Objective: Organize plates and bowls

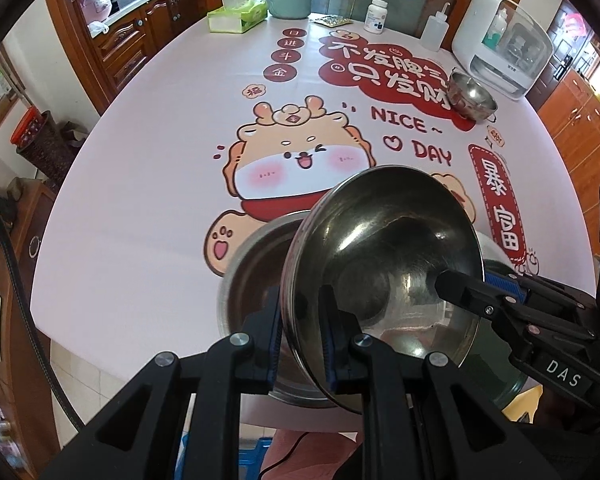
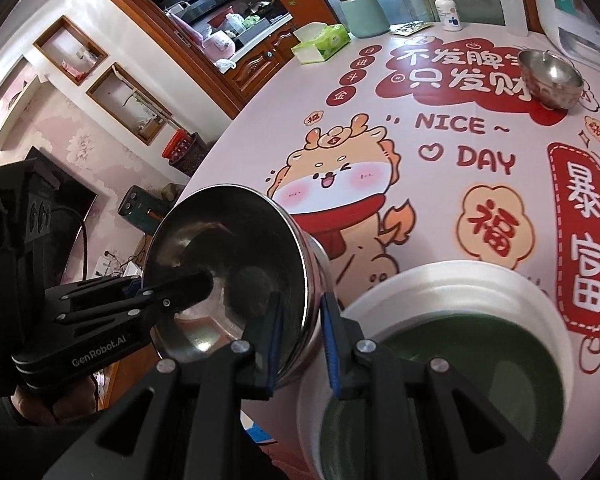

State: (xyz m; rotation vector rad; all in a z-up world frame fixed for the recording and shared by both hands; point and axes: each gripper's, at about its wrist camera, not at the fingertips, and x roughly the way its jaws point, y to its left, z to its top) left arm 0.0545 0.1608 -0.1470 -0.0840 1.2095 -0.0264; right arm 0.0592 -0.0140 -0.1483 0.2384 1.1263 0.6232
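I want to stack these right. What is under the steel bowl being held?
Under the held steel bowl sits another steel bowl on the table; beside it, a green bowl. The lower bowl's inside is mostly covered.

Polished, mirror-bright steel on the round tilted bowl (image 1: 384,264), duller scuffed steel on the far small bowl (image 1: 471,98), smooth printed pink-and-red tablecloth (image 1: 140,200), matt black plastic gripper fingers (image 1: 342,340).
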